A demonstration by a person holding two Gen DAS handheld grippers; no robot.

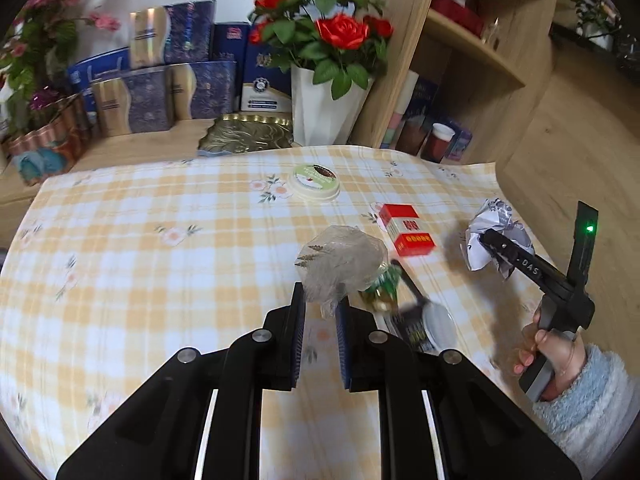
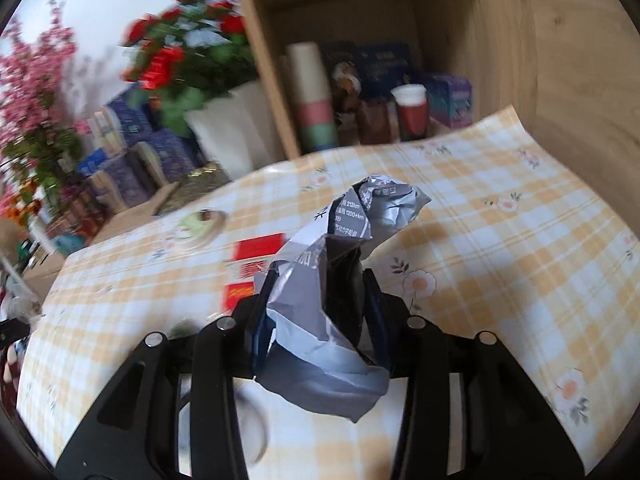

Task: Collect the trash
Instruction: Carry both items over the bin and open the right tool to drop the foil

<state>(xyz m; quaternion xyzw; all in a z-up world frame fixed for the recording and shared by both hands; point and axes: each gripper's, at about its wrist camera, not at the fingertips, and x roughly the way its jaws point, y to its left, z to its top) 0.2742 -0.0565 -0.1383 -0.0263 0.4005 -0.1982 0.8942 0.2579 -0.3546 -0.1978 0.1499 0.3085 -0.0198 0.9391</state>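
Note:
A crumpled clear plastic wrapper point(image 1: 340, 264) is pinched between the fingers of my left gripper point(image 1: 322, 304), which is shut on it above the checked tablecloth point(image 1: 160, 280). To the right, a hand point(image 1: 554, 354) in a fluffy blue sleeve holds my right gripper point(image 1: 486, 240), shut on a crumpled grey-and-white paper ball point(image 1: 496, 228). In the right wrist view the same paper point(image 2: 352, 264) fills the gap of the right gripper point(image 2: 320, 292) and sticks out above and below its fingers.
On the cloth lie a red box point(image 1: 406, 230), a round green tin point(image 1: 315, 182), a small green-and-gold item point(image 1: 382, 288) and a blurred black-and-round object point(image 1: 428, 320). A white vase of red roses point(image 1: 320, 100), blue boxes point(image 1: 192, 92) and a wooden shelf point(image 1: 472, 48) stand behind.

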